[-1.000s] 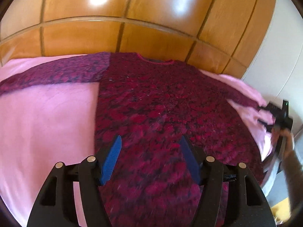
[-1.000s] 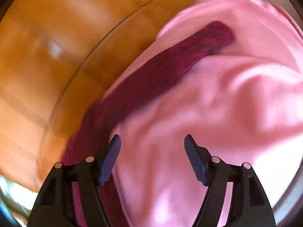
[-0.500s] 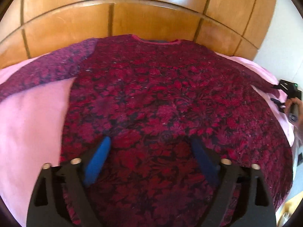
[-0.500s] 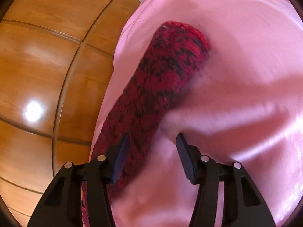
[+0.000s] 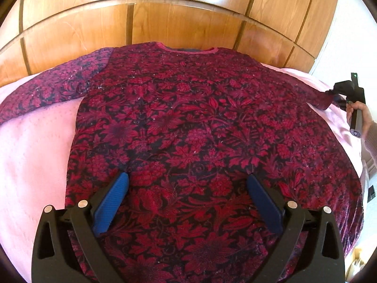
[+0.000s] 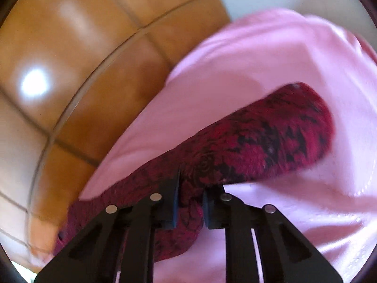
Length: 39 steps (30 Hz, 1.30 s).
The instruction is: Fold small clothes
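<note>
A dark red floral sweater [image 5: 193, 127] lies flat, front up, on a pink bedspread [image 5: 30, 155], with both sleeves spread out to the sides. My left gripper [image 5: 187, 179] is open and empty, hovering over the sweater's lower body. My right gripper [image 6: 189, 186] is shut on the sweater's right sleeve [image 6: 271, 141], a little way back from the cuff. In the left wrist view the right gripper [image 5: 339, 94] shows at the far right, at the end of that sleeve.
A wooden panelled headboard [image 5: 165, 16] runs along the far edge of the bed. A white wall [image 5: 348, 37] is at the right. The bedspread [image 6: 271, 66] is rumpled around the right sleeve.
My right gripper has closed on the sleeve, where it was open before. My left gripper has moved over the middle of the sweater's lower body and stays open.
</note>
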{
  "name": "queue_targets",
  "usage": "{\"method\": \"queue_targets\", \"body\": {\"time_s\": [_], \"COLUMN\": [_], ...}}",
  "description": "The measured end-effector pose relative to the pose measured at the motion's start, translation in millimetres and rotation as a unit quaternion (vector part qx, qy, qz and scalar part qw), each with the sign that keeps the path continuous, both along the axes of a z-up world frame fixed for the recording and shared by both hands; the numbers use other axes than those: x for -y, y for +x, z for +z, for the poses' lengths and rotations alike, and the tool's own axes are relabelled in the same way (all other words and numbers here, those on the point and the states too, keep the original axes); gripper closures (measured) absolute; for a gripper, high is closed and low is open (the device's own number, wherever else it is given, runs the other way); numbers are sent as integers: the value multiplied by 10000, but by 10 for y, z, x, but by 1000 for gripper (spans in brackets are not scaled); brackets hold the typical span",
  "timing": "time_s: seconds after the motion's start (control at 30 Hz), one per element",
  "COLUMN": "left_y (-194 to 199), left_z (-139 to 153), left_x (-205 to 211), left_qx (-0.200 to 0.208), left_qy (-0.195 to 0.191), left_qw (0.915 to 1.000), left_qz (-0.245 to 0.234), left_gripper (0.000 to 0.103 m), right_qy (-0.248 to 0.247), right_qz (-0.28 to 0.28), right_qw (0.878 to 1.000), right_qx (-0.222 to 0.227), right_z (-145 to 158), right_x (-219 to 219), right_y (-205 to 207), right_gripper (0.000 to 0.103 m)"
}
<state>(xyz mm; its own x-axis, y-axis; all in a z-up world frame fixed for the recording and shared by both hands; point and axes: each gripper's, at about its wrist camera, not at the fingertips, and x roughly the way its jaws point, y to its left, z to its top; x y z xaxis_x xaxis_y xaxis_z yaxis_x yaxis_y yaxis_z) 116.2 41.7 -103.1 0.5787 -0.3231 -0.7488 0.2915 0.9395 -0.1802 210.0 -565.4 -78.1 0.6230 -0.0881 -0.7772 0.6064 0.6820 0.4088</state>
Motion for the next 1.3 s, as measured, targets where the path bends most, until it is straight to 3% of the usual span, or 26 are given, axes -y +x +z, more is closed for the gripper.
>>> {"method": "queue_targets", "body": {"time_s": [0.17,0.3,0.47,0.67,0.77,0.8,0.87,0.93,1.03,1.17,1.3], "left_y": [4,60,316,423,433,435,428,446,433,434,446], "left_z": [-11,57,116,51,52,51,48,39,32,20,17], "left_x": [-11,-18,8,-4,-6,2,33,75,159,197,263], "left_qx": [-26,-218,-284,-309,-337,-336,-310,-295,-247,-234,-281], "left_qy": [-9,-167,-353,-490,-484,-436,-286,-119,206,397,652], "left_qw": [10000,9995,9984,9973,9973,9975,9982,9987,9986,9981,9967], "left_qz": [1,146,350,458,437,433,417,405,408,417,403], "left_gripper": [4,4,4,4,4,4,4,4,4,3,3], "right_qy": [-408,-1010,-1499,-1779,-1965,-2023,-2143,-1959,-2008,-1624,-1234], "right_qz": [504,1414,2558,3795,4164,4182,4187,4295,4291,4249,3898], "right_qw": [9978,9848,9550,9077,8870,8846,8817,8813,8806,8905,9126], "right_qx": [-100,-53,-53,-197,-362,-402,-364,-223,-91,92,-37], "right_z": [68,209,248,49,-116,-144,-136,-116,-26,94,-34], "right_x": [-419,-1072,-1980,-3070,-3444,-3496,-3658,-3695,-3712,-3551,-3340], "right_y": [138,382,609,744,743,770,686,631,503,77,-232], "right_gripper": [88,88,89,90,89,82,69,26,7,2,2]}}
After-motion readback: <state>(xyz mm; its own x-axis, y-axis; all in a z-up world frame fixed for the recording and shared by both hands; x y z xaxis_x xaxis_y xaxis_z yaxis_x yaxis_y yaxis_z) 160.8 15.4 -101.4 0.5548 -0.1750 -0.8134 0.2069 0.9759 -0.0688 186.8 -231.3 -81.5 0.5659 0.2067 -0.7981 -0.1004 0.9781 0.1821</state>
